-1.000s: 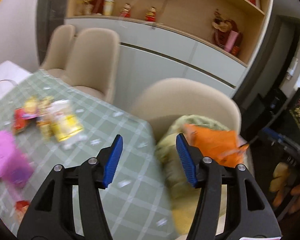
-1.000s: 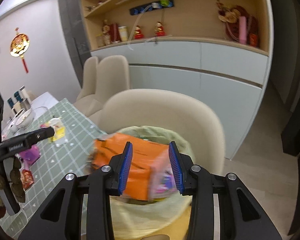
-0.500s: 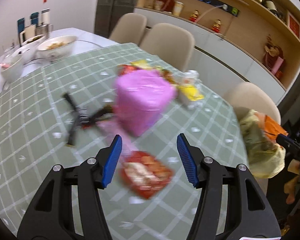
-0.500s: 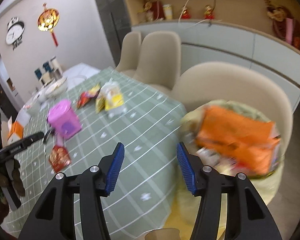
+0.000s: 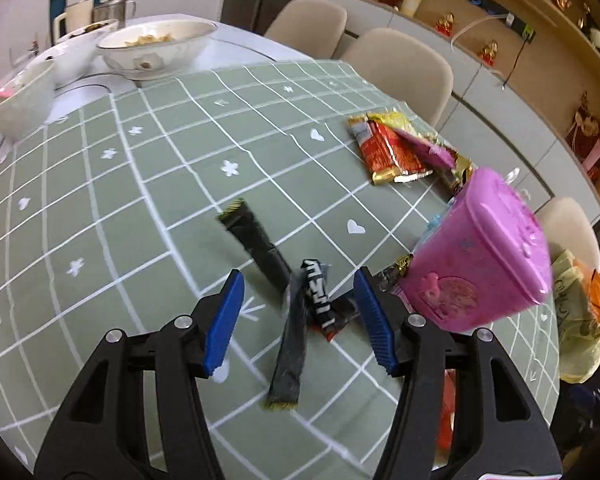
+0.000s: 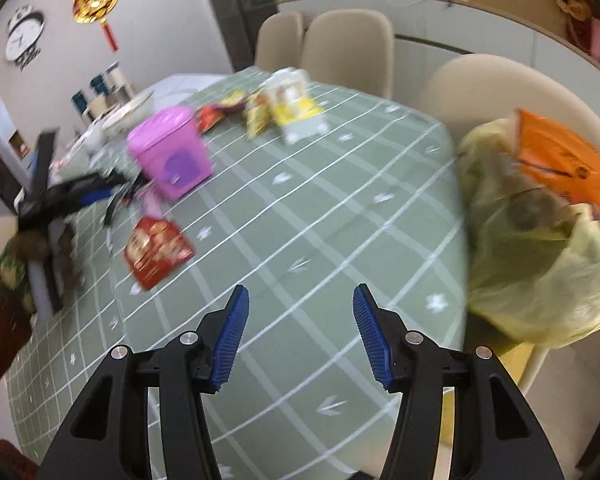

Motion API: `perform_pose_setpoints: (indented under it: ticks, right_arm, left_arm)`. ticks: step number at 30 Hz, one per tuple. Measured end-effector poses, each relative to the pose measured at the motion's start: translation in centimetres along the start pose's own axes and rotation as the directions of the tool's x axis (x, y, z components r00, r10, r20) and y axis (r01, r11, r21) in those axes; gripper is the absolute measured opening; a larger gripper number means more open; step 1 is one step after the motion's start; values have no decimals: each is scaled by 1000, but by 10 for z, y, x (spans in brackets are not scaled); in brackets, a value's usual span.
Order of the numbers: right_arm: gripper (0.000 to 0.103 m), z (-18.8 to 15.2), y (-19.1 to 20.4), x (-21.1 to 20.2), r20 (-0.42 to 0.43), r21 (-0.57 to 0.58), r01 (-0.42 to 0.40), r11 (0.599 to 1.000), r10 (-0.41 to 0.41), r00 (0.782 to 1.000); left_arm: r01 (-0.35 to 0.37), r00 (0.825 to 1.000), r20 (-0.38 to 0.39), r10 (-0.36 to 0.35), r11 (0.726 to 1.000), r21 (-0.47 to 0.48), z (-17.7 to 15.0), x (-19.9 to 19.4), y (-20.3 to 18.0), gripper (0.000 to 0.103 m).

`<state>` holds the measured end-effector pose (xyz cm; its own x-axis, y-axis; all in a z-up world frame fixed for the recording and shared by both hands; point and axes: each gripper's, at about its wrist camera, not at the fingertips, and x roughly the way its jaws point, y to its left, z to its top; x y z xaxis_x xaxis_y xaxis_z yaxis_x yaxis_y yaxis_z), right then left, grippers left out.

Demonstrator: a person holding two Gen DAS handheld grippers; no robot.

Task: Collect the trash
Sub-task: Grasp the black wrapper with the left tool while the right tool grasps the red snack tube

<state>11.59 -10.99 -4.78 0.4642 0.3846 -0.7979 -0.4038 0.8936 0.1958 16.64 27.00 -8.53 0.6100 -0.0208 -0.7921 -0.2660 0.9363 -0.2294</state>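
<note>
My left gripper (image 5: 298,316) is open and empty, low over several black stick wrappers (image 5: 296,312) on the green checked tablecloth (image 5: 140,200). A pink tub (image 5: 480,256) stands just right of it. Red and gold snack wrappers (image 5: 396,148) lie farther back. My right gripper (image 6: 300,332) is open and empty above the cloth (image 6: 320,220). A yellow trash bag (image 6: 540,248) holding an orange packet (image 6: 564,164) sits on the chair at its right. A red wrapper (image 6: 156,250), the pink tub (image 6: 172,158) and more wrappers (image 6: 276,108) lie ahead.
White bowls (image 5: 156,46) and cups (image 5: 88,8) stand at the table's far left. Beige chairs (image 5: 400,68) line the far side, with a cabinet behind. The left gripper and hand (image 6: 48,200) show at the left of the right wrist view.
My left gripper swung from the bag to the table, now over the black wrappers. My right gripper opened, left the orange packet in the bag and pulled back over the table.
</note>
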Motion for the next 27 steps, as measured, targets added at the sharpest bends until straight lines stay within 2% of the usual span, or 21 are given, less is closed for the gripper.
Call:
perform_pose_setpoints:
  ticks: [1,2,5,8,11,12,16,19,23,27]
  right_arm:
    - [52,0,7,2,-6,-15,6,1000,-6,1000]
    - [52,0,12,4,-9,-22,8,1000,-8,1000]
    - [52,5,27,9,-12,-44,-10,999,10,1000]
    - [51,10,40,19,-17,-65,-39,997,38,999]
    - [51,17,55,36,-34,-63,-141,988,139,990]
    - [51,21,60,40,-31,-72,-147,987,145,989]
    - [51,35,80,70,-31,-88,-110,990,108,994]
    - [51,42,94,85,-30,-74,-141,987,139,990]
    - [51,42,123,99,-59,-144,-153,978,145,988]
    - [54,41,136,108,-79,-195,-139,971,126,989]
  left_arm:
    - [5,1000,-18,-5,1000,6,0,3,-3,48]
    - [13,999,-34,-13,1000,17,-1,5,-5,32]
    - [23,999,-37,-21,998,53,-6,-4,-9,20]
    - [62,998,-30,-61,997,40,-13,-26,-3,17]
    - [86,996,-10,-85,995,42,-21,-51,3,17]
    - [97,995,-10,-97,994,42,-24,-58,6,17]
    - [128,991,-40,-126,991,37,-31,-72,11,17]
    - [118,992,-47,-116,992,44,-39,-77,15,17]
    - [115,992,-52,-114,993,15,-45,-81,23,17]
    - [109,993,-52,-109,994,-5,-46,-83,33,18]
